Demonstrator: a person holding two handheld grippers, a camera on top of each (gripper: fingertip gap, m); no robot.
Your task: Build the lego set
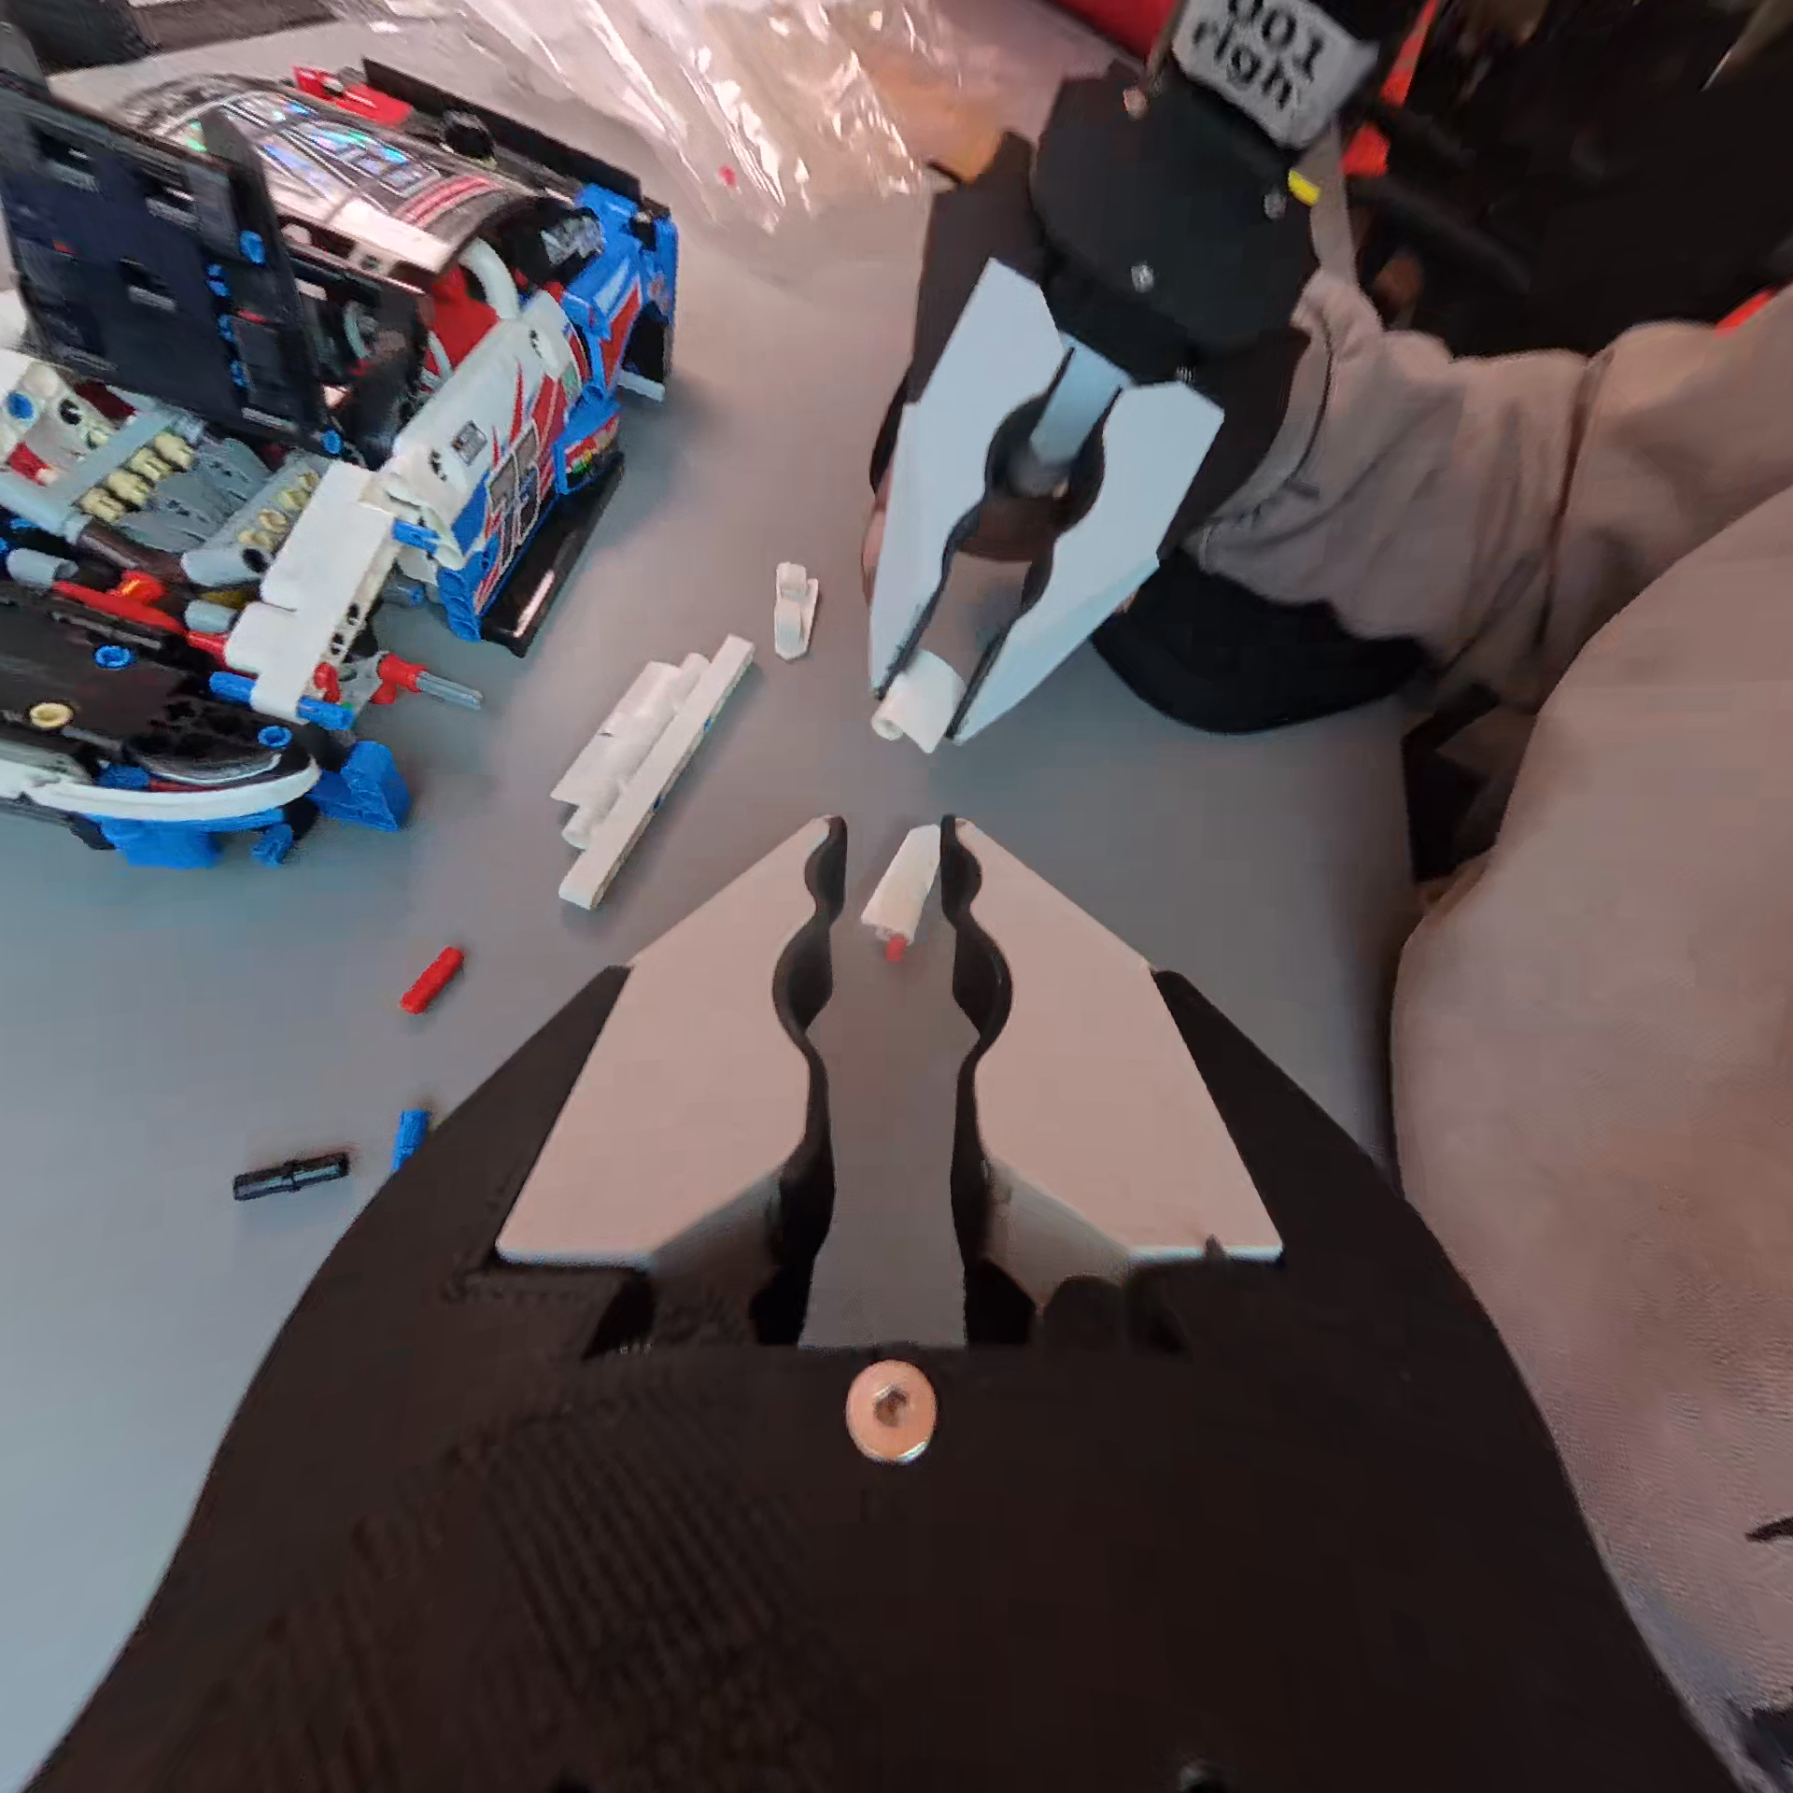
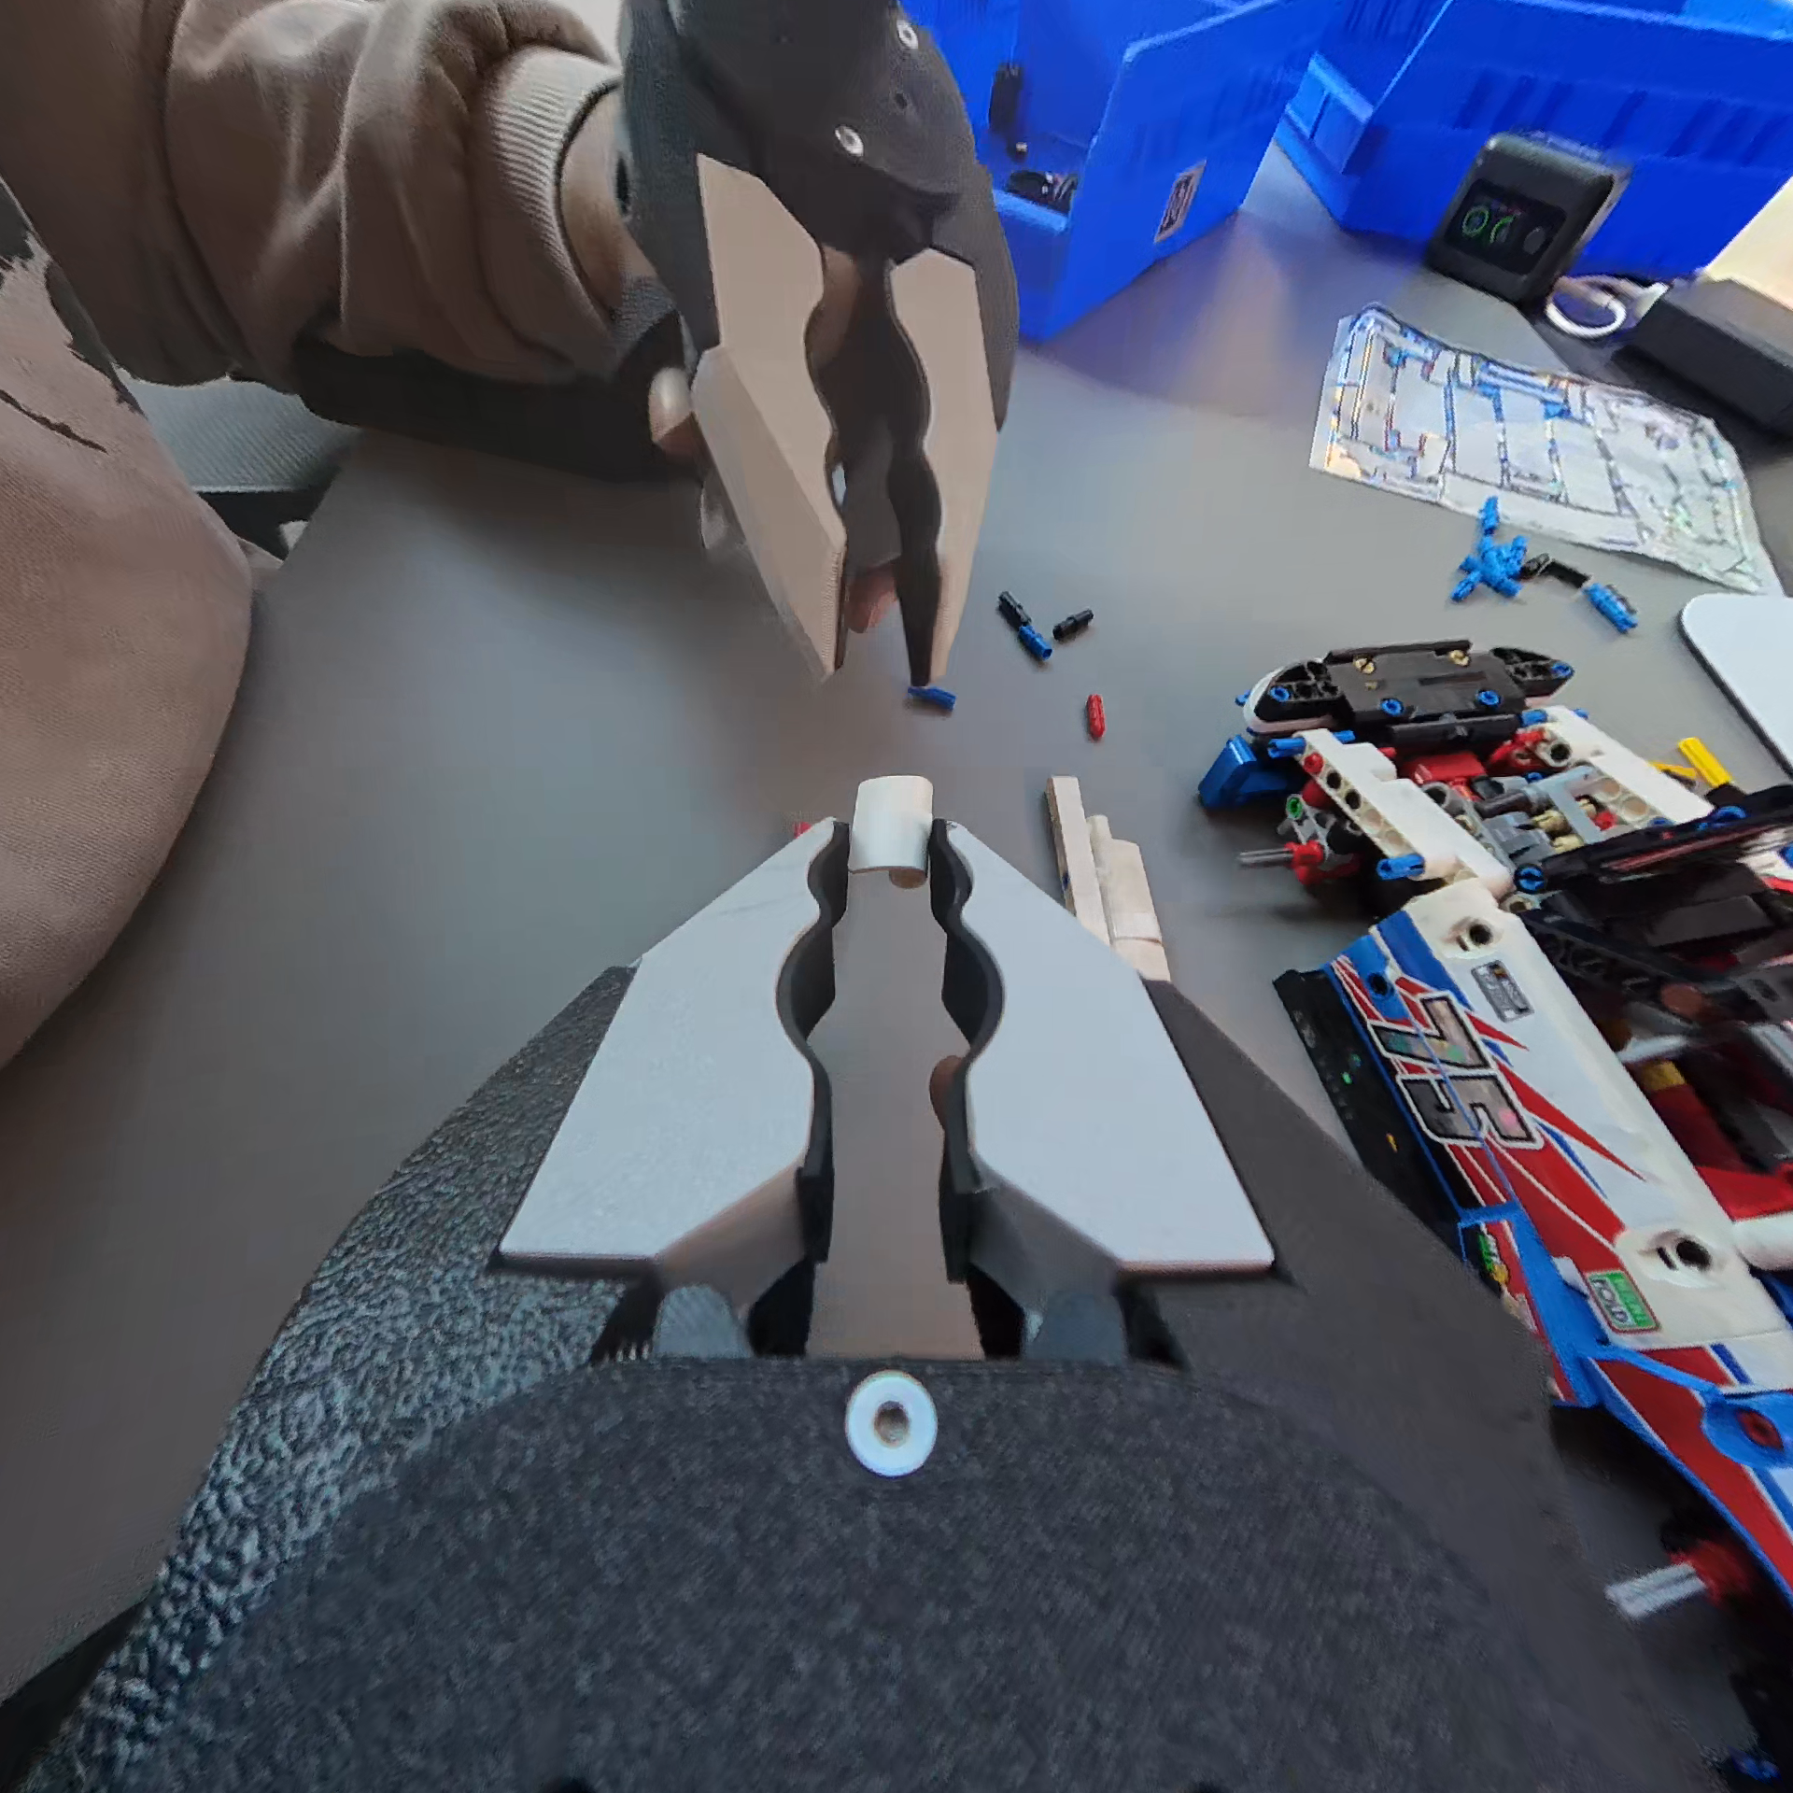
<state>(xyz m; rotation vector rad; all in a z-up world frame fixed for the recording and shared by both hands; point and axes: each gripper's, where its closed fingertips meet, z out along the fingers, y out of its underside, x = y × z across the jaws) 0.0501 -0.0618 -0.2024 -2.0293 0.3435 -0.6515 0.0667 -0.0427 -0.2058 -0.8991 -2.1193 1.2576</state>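
The right tool (image 2: 890, 834) is clamped on a small white cylinder piece (image 2: 891, 825) right at its tips, dead centre of the right wrist view; in the left wrist view the same tool (image 1: 922, 703) comes in from the upper right.

The left tool (image 1: 893, 834) has its jaws a little apart, with a short white piece with a red pin in it (image 1: 902, 893) lying on the grey desk (image 1: 194, 1019) between the tips, up against the right-hand finger. I can't tell if it's actually gripped.

The half-built lego car (image 1: 291, 437), blue, white and red, fills the upper left of the left view. A long white beam assembly (image 1: 650, 766) lies centre-left, with a small white piece (image 1: 796, 611) above it. A loose red pin (image 1: 432, 980), a blue pin (image 1: 409, 1137) and a black pin (image 1: 291, 1174) sit lower left.

In the right view there are blue bins (image 2: 1358, 126) along the top and a sticker sheet (image 2: 1533, 446) at upper right.
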